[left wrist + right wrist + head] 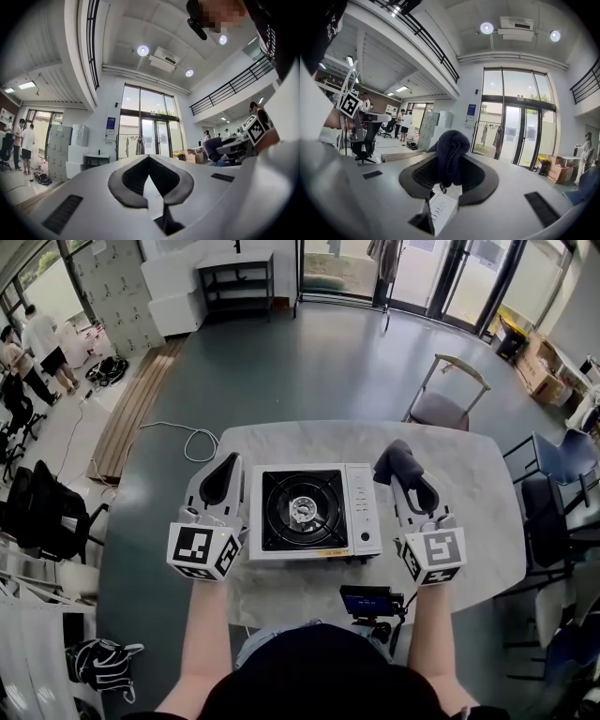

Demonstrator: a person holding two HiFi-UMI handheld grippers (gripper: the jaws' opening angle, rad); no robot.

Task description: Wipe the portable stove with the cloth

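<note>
We hold the right tongs [409, 476] clamped on the cloth [395, 460], a soft, dark, bunched fabric. The left tongs [223, 476] are together and empty. The stove [362, 512], a white metal box with a black grate, sits between them on the marbled desk [473, 479]. Wiping appears not yet begun. Next we lower the cloth onto the stove top.

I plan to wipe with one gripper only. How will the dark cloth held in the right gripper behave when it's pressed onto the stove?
Probably floppy: the cloth bunches into a rounded lump in the jaws of the right gripper. It is likely light, since a pinch alone holds it. It may snag on the burner grate of the stove.
</note>
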